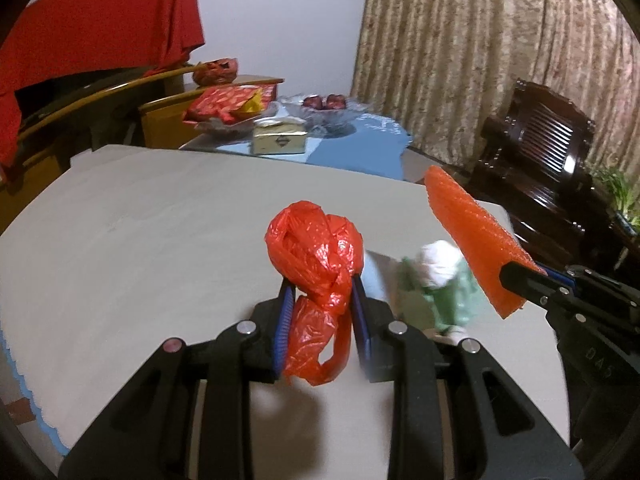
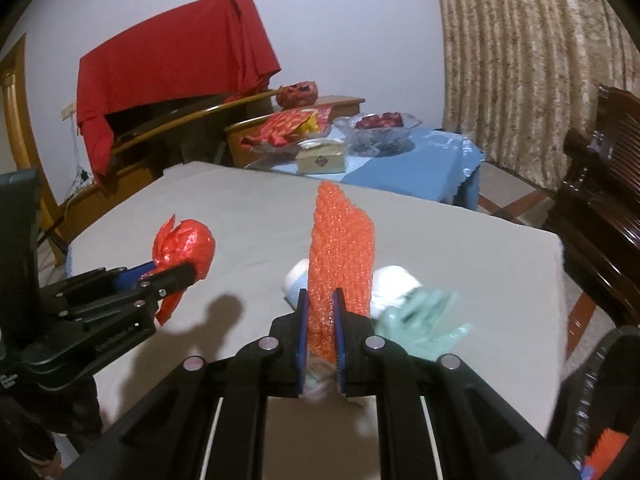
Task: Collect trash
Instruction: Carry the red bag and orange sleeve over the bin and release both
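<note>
My left gripper (image 1: 320, 292) is shut on a knotted red plastic bag (image 1: 316, 256) and holds it above the grey-covered table (image 1: 140, 240); it also shows in the right wrist view (image 2: 184, 246). My right gripper (image 2: 320, 308) is shut on a strip of orange foam netting (image 2: 340, 248) that stands upright; the strip shows in the left wrist view (image 1: 476, 240). A crumpled white tissue (image 2: 394, 280) and a pale green plastic wrapper (image 2: 424, 320) lie on the table under the right gripper, both blurred. They show in the left wrist view too (image 1: 440, 264).
A black bin's rim (image 2: 600, 400) shows at the lower right. Beyond the table stands a blue-clothed side table (image 2: 420, 168) with a glass fruit bowl (image 2: 378, 124), a tissue box (image 2: 320, 160) and red packets. A dark wooden chair (image 1: 540, 152) stands at right.
</note>
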`<state>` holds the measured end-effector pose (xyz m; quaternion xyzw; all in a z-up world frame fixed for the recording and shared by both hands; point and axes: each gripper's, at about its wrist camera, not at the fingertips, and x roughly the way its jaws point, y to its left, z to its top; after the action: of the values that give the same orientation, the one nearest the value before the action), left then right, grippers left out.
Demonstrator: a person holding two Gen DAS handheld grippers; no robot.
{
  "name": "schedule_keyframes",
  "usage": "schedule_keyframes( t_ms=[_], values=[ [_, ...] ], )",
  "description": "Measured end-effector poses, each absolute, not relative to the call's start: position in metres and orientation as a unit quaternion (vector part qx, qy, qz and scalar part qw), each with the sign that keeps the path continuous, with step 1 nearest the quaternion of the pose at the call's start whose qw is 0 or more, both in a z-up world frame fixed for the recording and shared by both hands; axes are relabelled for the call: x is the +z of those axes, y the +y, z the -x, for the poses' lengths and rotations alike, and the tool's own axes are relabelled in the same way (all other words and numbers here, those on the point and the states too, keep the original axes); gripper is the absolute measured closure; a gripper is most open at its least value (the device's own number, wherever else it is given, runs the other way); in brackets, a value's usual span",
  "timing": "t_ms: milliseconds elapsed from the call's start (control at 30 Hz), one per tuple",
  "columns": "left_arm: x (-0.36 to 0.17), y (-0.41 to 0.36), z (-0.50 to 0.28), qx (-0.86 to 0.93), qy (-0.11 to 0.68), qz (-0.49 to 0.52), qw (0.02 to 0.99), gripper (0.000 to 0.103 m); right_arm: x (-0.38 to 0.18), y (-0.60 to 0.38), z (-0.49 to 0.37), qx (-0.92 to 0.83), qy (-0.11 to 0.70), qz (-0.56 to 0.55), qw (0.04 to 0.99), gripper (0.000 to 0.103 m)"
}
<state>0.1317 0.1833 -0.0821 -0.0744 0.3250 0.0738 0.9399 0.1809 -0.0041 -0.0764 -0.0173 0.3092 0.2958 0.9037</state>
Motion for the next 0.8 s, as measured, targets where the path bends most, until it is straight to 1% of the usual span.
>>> schedule_keyframes(
  t_ms=[400,800],
  values=[
    [-0.064,0.107,-0.126,0.0,0.31,0.06,0.949,0.077,-0.055,-0.073,-0.151,0.254,0.292,-0.007,0.922,0.092],
    [-0.054,0.044,-0.121,-0.057,0.298,0.037,0.952,0.077,-0.05,-0.139,-0.128,0.198,0.283,-0.032,0.938,0.092]
  ],
)
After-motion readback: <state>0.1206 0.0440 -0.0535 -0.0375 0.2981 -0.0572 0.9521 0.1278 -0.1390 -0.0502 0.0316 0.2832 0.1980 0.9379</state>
